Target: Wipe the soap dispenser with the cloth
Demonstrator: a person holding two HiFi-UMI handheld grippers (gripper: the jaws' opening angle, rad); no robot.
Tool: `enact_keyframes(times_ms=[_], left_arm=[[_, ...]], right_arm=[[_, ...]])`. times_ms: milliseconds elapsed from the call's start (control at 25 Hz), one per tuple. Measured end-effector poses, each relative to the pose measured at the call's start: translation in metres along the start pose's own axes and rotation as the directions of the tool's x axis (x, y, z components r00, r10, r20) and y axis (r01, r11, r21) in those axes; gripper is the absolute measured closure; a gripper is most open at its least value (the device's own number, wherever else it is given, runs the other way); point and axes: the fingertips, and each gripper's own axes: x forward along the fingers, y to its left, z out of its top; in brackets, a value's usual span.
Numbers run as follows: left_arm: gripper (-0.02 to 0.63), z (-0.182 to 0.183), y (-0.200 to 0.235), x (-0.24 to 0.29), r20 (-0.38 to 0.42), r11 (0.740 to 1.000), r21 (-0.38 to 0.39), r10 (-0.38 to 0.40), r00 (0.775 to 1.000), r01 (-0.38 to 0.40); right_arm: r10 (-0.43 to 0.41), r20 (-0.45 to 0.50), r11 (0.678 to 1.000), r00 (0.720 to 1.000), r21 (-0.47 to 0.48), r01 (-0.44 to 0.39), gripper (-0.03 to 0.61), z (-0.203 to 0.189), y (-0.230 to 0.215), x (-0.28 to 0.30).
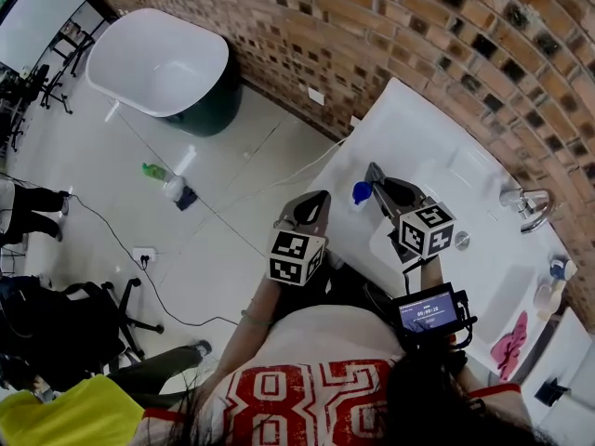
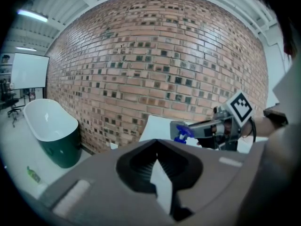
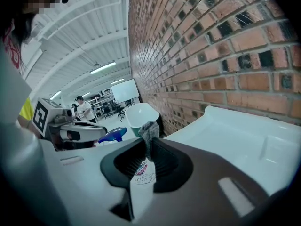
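Observation:
The soap dispenser shows by its blue pump head [image 1: 362, 191] at the front left corner of the white sink counter [image 1: 418, 128]. My right gripper [image 1: 376, 177] lies right beside that pump. It is shut on a grey cloth [image 3: 149, 132] that sticks up past the jaw tips. Through the slit between its jaws a white labelled surface [image 3: 141, 175] shows, seemingly the dispenser's body. The pump [image 3: 113, 134] sits just left of these jaws. My left gripper [image 1: 314, 203] hangs left of the counter, its jaws nearly together [image 2: 157, 149] with only a white sliver between them, a short way from the pump [image 2: 182, 132].
A brick wall runs behind the counter. The chrome tap [image 1: 528, 203] is at the right, with a pink cloth [image 1: 509, 347] and small bottles [image 1: 550, 284] near the front right. A white bathtub [image 1: 163, 63] and a green bottle [image 1: 153, 170] are on the floor at the left.

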Motion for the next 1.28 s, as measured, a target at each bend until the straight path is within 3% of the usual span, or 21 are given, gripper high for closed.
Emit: enact_keyframes(times_ms=[280,880,1040,1280], left_arm=[[0.609,0.000,0.004,-0.001,0.004,1.000,-0.007,0.011,1.000,-0.011],[0.609,-0.001,0.005,-0.001,-0.001,1.000,-0.007,0.015,1.000,-0.015],[0.609,0.000,0.007,0.000,-0.001,1.000,-0.006,0.018,1.000,-0.018],[0.610,0.000,0.008,-0.001,0.000,1.000,-0.007,0.019,1.000,-0.019]], right_arm=[[-0.028,0.003,0.998,1.000,0.053,0.028,0.531,-0.009,-0.014,0.001],[-0.001,-0.232,0.987,0.973,0.159,0.039,0.531,-0.110,-0.018,0.022],[0.010,-0.217,0.980,0.976,0.198,0.034,0.531,-0.114,-0.018,0.022],[-0.025,-0.179,0.995,0.984,0.095,0.043,0.531,-0.082,-0.026,0.015]])
